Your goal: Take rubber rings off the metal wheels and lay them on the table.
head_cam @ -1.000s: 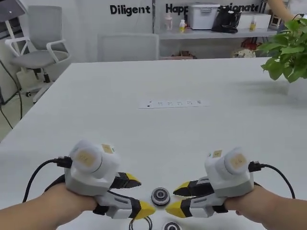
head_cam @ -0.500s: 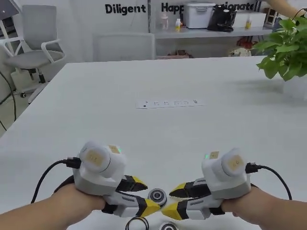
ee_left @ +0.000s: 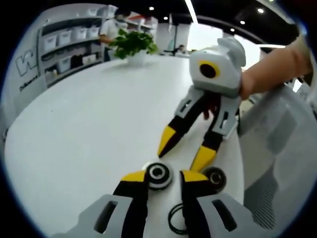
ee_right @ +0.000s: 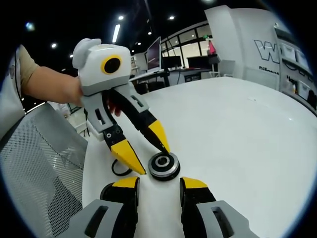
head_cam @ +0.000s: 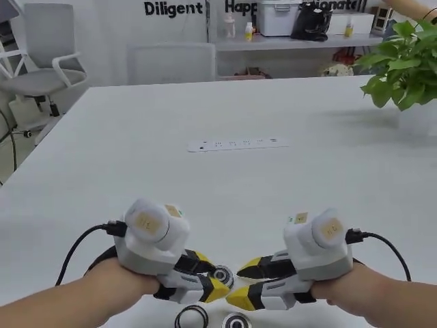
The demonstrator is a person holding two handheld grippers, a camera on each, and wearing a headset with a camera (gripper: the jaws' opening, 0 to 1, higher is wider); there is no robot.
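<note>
- My left gripper (head_cam: 214,277), jaws parted, straddles a metal wheel (head_cam: 220,275), lower centre of the head view.
- My right gripper (head_cam: 235,284), jaws released, sits just right of it.
- A rubber ring (head_cam: 191,318) lies on the worktop (head_cam: 205,191) at the bottom edge.

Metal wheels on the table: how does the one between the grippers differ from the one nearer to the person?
The far wheel sits between the open tips of the left gripper, while the near wheel has no jaws around it. In the left gripper view the far wheel shows a bright silver hub, and the near wheel looks darker. Both are round and lie flat on the white table.
</note>
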